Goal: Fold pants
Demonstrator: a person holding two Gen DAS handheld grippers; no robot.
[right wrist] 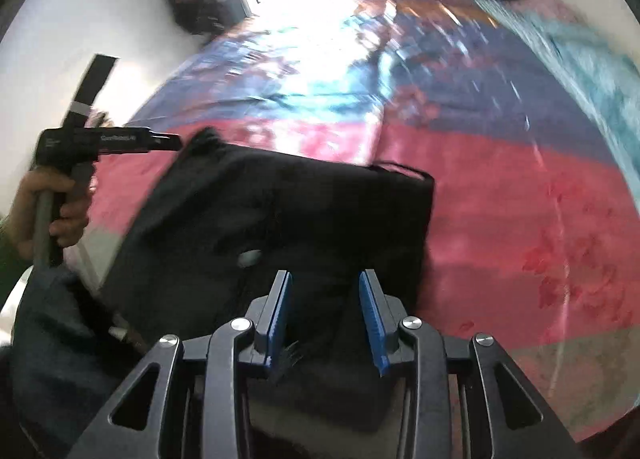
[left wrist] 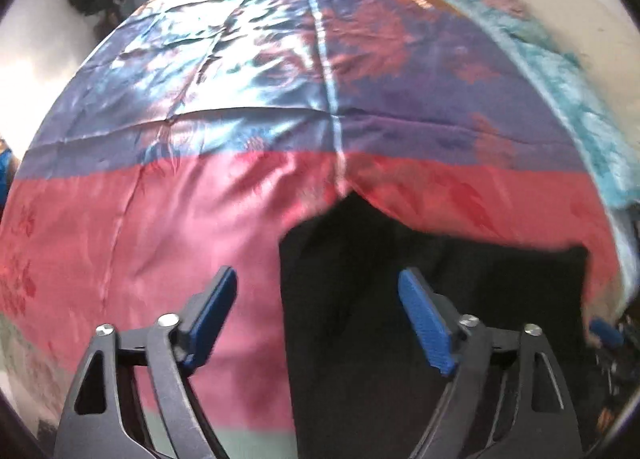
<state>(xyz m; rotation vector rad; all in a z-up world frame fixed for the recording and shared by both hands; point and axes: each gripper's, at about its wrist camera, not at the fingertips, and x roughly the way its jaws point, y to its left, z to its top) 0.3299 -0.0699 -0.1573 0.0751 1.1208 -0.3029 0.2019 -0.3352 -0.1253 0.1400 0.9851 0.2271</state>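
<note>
Satin bedspread (left wrist: 160, 219), black pants (left wrist: 400, 299) lying in a folded block.
Left tongs (left wrist: 318, 321) spread wide, right tongs (right wrist: 325, 319) parted, both empty; probably needs tidying.

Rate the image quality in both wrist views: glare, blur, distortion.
Left wrist view: window glare blows out the top centre and shines off the bedspread; mild blur at the black pants; fisheye bulge bends the edges. Right wrist view: heavier motion blur streaks the bedspread, the window is washed white, the pants are a detailless dark mass.
</note>
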